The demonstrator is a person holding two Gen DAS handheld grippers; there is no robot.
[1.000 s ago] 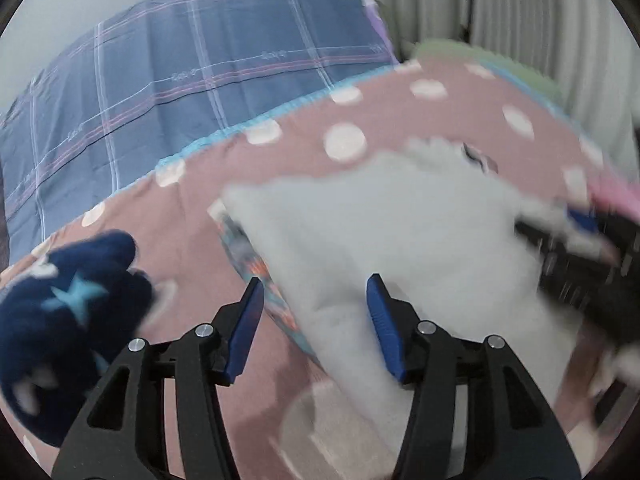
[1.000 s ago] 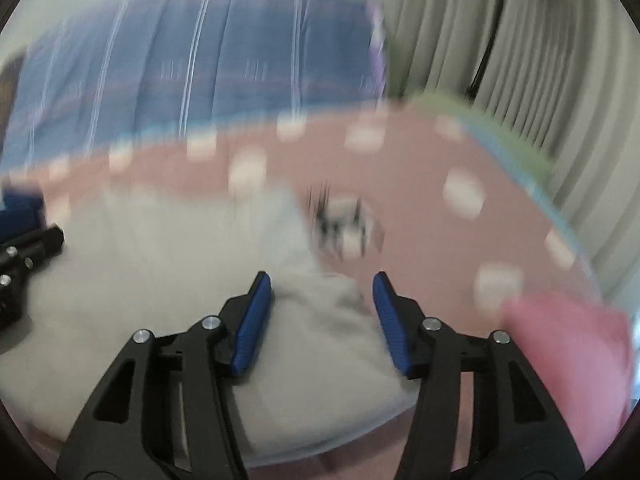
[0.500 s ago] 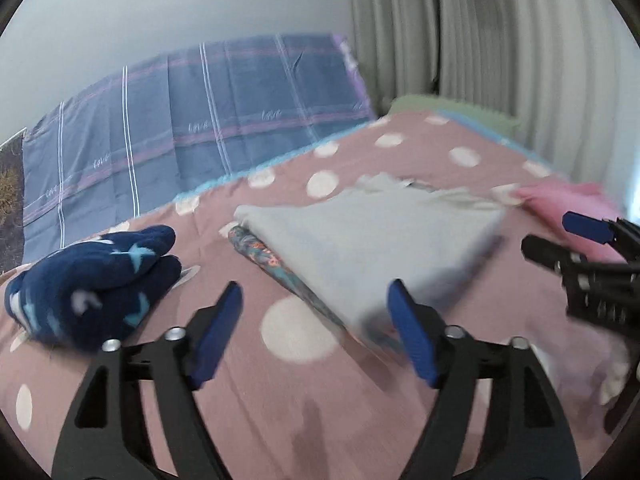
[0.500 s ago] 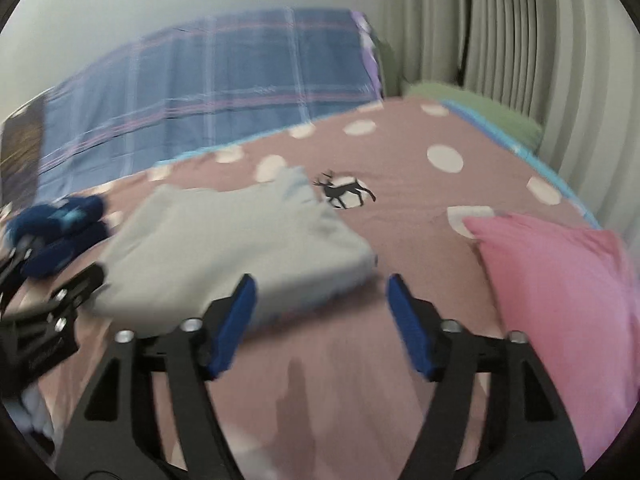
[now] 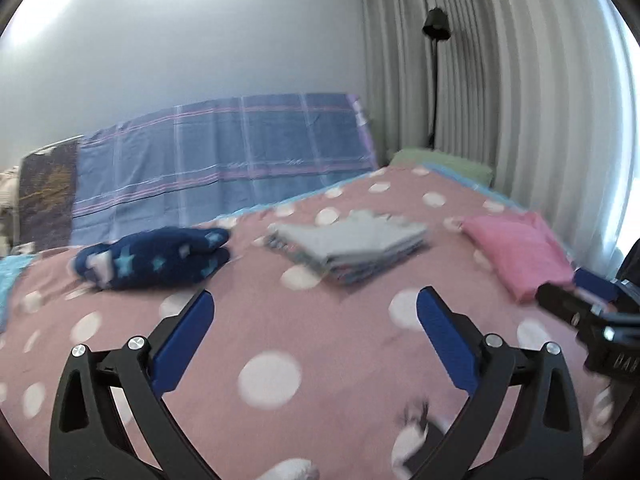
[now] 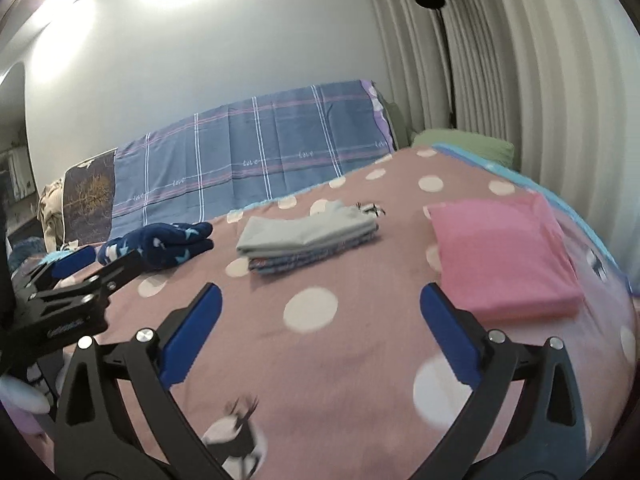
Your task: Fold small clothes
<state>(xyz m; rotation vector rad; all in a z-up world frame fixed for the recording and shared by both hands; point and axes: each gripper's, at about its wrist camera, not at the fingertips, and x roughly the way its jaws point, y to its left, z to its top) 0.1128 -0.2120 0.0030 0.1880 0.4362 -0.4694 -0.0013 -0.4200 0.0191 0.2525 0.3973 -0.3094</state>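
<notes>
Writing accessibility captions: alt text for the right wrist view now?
The open right gripper hovers empty above a pink polka-dot bedspread. Beyond it lie a grey folded garment topping a small stack, a folded pink cloth and a navy star-print bundle.

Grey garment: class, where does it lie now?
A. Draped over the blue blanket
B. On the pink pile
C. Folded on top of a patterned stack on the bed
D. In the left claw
C: the grey garment lies folded on the patterned stack, untouched by either claw.
</notes>
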